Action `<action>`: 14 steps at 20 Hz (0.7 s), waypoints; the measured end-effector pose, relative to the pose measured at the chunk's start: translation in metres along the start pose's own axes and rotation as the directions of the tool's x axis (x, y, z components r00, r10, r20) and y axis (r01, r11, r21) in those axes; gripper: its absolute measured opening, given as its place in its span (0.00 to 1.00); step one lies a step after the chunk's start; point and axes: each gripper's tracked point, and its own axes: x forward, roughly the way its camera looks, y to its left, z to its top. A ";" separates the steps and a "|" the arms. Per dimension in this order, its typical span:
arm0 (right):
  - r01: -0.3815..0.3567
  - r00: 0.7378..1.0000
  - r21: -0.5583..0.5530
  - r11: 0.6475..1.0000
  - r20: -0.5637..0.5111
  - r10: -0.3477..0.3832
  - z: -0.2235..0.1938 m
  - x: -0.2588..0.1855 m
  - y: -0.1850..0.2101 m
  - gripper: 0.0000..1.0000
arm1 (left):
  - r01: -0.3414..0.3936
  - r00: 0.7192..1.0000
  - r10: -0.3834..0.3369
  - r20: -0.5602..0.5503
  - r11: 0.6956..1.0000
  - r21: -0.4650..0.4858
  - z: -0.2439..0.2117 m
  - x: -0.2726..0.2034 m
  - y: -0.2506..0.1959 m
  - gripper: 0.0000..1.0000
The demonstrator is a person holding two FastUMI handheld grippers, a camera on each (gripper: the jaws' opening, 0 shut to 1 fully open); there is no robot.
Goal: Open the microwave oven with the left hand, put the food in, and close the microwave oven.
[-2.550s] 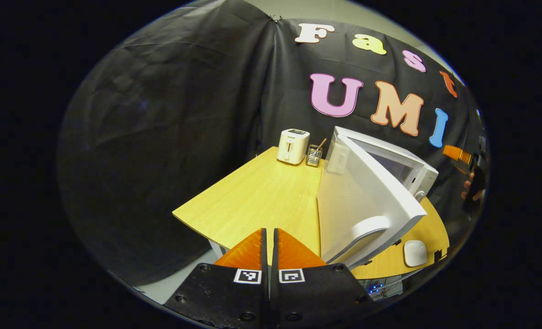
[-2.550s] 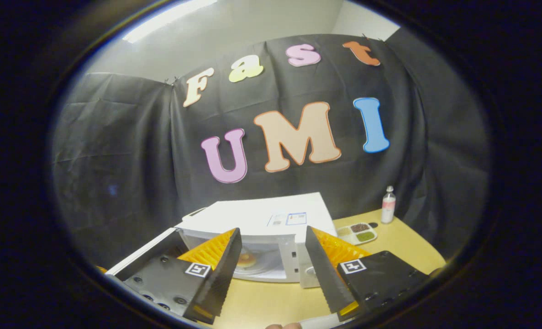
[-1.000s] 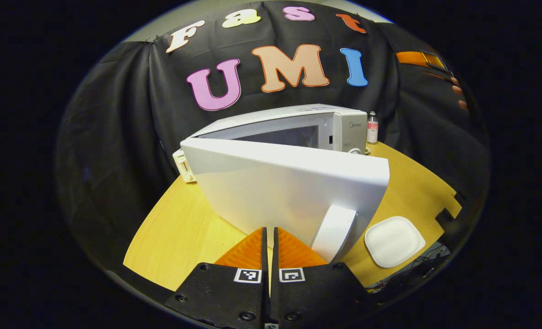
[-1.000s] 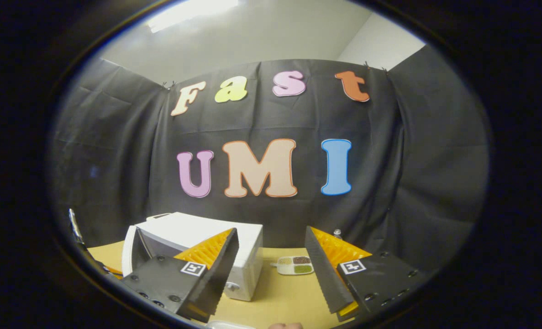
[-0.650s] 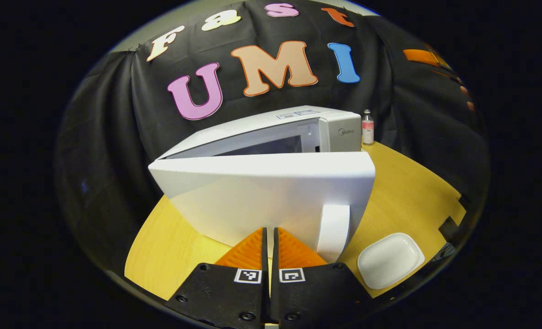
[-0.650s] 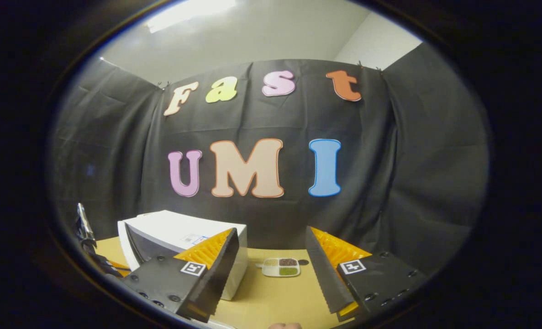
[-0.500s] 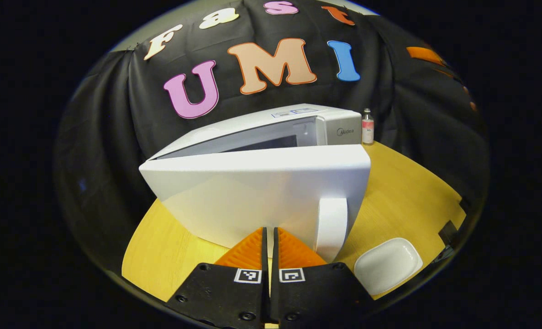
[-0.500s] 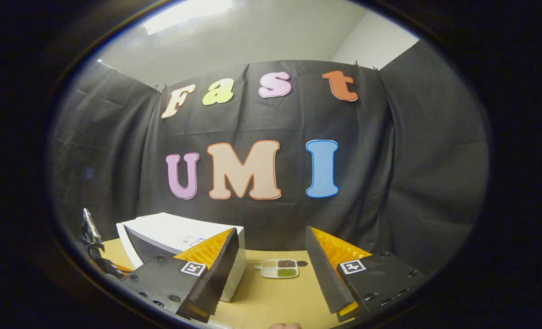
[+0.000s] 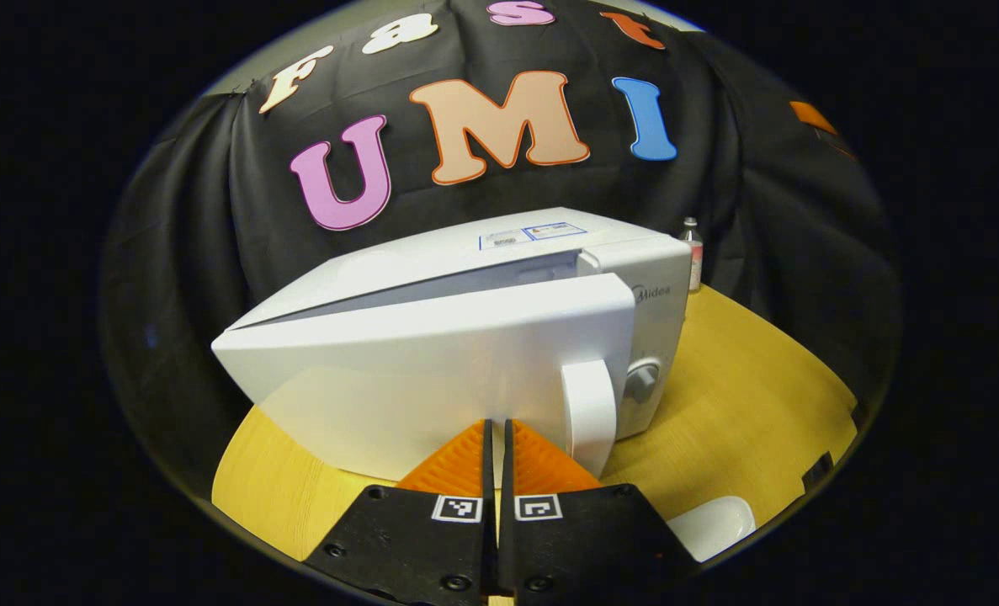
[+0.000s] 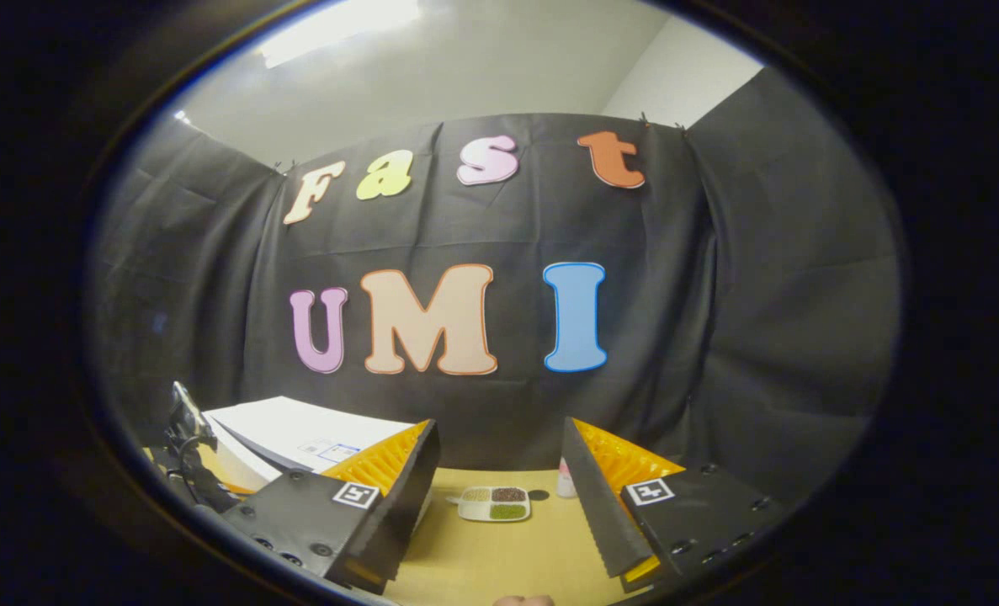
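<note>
While my left gripper (image 9: pixel 496 438) sits pressed together at the microwave door (image 9: pixel 432 370) | door ajar | brand lettering on the microwave (image 9: pixel 549 278) too small to confirm | right gripper (image 10: pixel 499 480) fingers apart, empty.

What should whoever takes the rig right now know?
Left hand-held gripper: shut, empty, tips at the door beside its handle.
Right hand-held gripper: open, empty, held above the table.
Microwave: door nearly closed, with a narrow gap along its top edge. Food can't be seen from here.
Left: push the door fully shut.
</note>
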 end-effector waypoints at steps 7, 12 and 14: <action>0.000 1.000 -0.009 1.000 0.017 0.000 0.002 0.014 0.003 0.87 | -0.001 1.000 0.002 0.016 1.000 -0.027 0.007 0.013 -0.005 0.00; -0.025 1.000 -0.013 1.000 -0.006 0.025 -0.005 0.021 0.016 0.90 | 0.010 1.000 -0.009 0.009 0.989 -0.146 0.018 0.021 -0.005 0.00; -0.040 0.999 -0.019 0.999 -0.012 0.040 -0.006 0.019 0.024 0.87 | 0.009 0.999 -0.014 -0.031 0.985 -0.171 0.005 0.020 -0.008 0.00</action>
